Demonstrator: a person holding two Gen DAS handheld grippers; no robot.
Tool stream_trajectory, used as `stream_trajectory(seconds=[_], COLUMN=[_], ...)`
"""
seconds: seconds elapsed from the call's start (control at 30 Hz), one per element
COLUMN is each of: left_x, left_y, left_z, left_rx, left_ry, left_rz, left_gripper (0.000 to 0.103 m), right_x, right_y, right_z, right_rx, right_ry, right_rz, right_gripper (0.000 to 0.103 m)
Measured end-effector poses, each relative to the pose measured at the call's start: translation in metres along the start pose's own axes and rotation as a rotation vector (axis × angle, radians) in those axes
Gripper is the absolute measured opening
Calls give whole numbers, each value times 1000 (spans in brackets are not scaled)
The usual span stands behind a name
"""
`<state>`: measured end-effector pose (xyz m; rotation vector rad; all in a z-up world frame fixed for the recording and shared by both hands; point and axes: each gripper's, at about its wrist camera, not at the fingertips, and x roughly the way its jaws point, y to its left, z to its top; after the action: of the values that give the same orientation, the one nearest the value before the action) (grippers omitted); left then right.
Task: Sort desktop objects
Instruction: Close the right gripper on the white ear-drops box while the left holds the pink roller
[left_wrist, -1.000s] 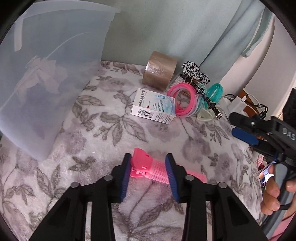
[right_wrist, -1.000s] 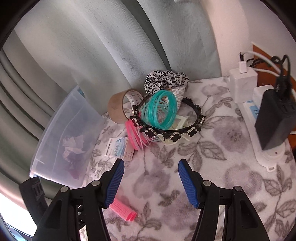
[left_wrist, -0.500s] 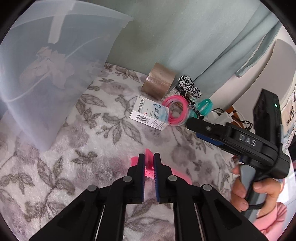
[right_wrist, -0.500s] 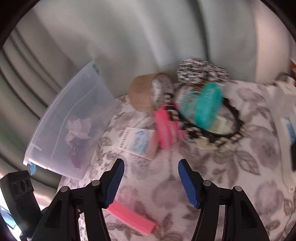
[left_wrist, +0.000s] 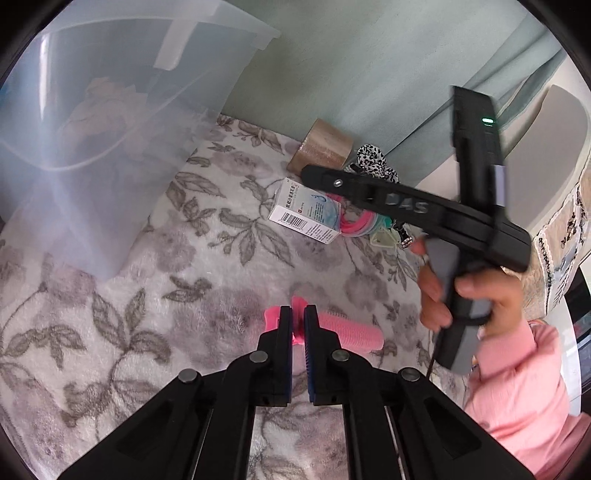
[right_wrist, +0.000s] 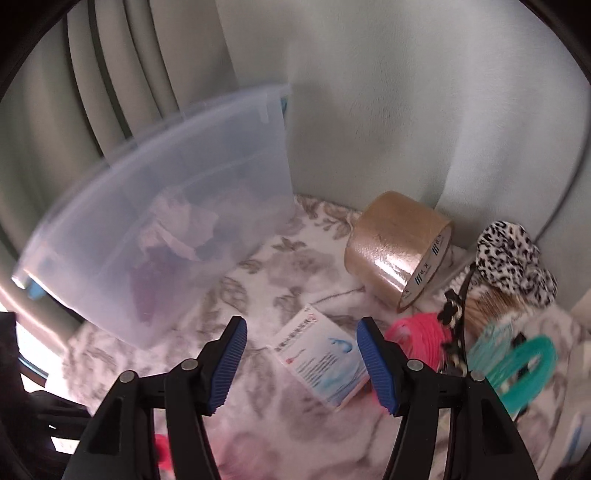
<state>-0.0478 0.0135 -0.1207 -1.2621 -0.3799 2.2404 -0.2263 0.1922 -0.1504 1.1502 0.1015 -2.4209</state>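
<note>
Step in hand: the left claw (left_wrist: 298, 325) has just gripped the pink hair roller (left_wrist: 347, 330); lifting it toward the bin looks like the next part.
Left claw: pads pressed together on the thin clip end of the roller, which lies on the floral worktop (left_wrist: 147, 314) with its barrel sticking out to the right of the claw.
Right claw: (right_wrist: 301, 360) jaws apart and widening a little, nothing between the pads; it hangs above the white medicine box (right_wrist: 321, 360), which shows through the gap.
Clear bin: (right_wrist: 177, 206) stands at the left edge of the worktop, against the curtain, with crumpled paper and something dark inside.
Pile still unsorted: tape roll (right_wrist: 399, 247), leopard scrunchie (right_wrist: 513, 262), pink bands (right_wrist: 421, 334) and teal bands (right_wrist: 517, 365), all close together right of the box.
Next move, left: carry the roller over the bin's rim and release; the grip sits on a narrow tab, so the barrel may swing or slip.
Next move, right: lower so the pads straddle the box, which lies skewed to them, then close.
</note>
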Motion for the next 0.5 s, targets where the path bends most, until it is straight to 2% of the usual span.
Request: stream_trajectory(seconds=[0.2, 0.37, 0.5], left_x=[-2, -5, -6], left_y=[4, 9, 10], left_z=[-3, -3, -7], left_rx=[-19, -33, -44], left_ry=[6, 0, 2], left_rz=[-1, 10, 17], left_gripper=[5, 5, 5], right_x=[28, 28, 22], right_y=[6, 18, 24], right_z=[-2, -9, -15], right_rx=[-102, -159, -159], right_ry=[86, 104, 123], right_rz=[10, -49, -47], right_gripper=[72, 72, 72])
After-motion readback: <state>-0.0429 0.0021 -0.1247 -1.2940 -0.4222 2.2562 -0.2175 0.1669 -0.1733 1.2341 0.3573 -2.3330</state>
